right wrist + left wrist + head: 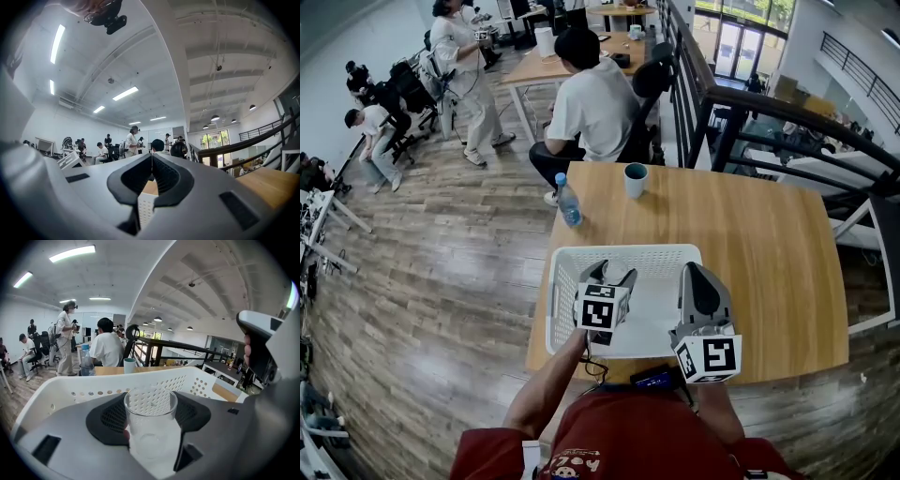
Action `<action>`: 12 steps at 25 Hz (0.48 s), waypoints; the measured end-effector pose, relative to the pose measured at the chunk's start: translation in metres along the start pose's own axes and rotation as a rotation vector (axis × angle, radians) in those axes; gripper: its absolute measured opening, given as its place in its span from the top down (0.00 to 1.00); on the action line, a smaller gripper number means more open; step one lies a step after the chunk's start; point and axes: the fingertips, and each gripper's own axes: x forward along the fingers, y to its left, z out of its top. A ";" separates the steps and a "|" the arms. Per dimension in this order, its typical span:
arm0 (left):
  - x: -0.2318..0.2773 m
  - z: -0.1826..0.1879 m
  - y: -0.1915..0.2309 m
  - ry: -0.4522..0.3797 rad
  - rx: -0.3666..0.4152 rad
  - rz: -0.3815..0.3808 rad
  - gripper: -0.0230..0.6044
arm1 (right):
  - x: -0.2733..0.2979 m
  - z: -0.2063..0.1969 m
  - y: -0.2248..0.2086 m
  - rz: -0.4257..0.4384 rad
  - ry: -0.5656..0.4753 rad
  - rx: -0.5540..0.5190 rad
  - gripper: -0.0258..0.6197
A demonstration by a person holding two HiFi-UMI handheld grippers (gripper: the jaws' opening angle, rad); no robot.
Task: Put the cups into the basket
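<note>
Left gripper is clamped on the clear cup and tipped down over the white basket, likely to set it in upright. Right gripper is closed, empty, parked beside the basket out of the way. Teal cup is on the desk beyond, not yet loaded.

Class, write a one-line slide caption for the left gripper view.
Left gripper holds a clear cup over the white basket.

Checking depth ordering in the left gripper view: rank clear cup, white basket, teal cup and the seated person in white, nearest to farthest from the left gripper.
1. clear cup: between the left gripper's jaws.
2. white basket: its far wall stands just beyond the jaws.
3. teal cup: on the table past the basket, centre-left.
4. seated person: behind the table, left.
</note>
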 end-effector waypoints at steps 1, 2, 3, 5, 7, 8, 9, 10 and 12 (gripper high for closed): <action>0.002 -0.001 0.001 0.009 -0.002 -0.005 0.50 | 0.000 0.000 0.000 0.003 -0.002 -0.004 0.94; 0.004 -0.002 0.001 0.019 -0.004 -0.009 0.50 | 0.001 0.000 -0.001 0.005 -0.002 -0.005 0.94; 0.005 -0.004 0.001 0.030 -0.002 -0.015 0.50 | 0.001 0.000 -0.002 0.003 -0.001 -0.003 0.94; 0.008 -0.007 0.000 0.052 0.004 -0.024 0.50 | 0.000 0.000 -0.003 0.000 0.001 0.001 0.94; 0.010 -0.011 0.000 0.069 0.006 -0.032 0.50 | -0.002 -0.001 -0.003 -0.004 0.005 0.006 0.94; 0.010 -0.013 0.000 0.076 0.005 -0.034 0.50 | -0.002 -0.001 -0.002 -0.005 0.006 0.008 0.94; 0.011 -0.015 0.000 0.083 0.005 -0.035 0.50 | -0.002 -0.001 -0.002 -0.005 0.006 0.009 0.94; 0.012 -0.017 0.001 0.091 0.008 -0.034 0.50 | -0.002 -0.001 -0.002 -0.003 0.005 0.008 0.94; 0.015 -0.022 0.002 0.111 0.021 -0.026 0.50 | -0.002 -0.001 -0.001 0.001 0.003 0.004 0.94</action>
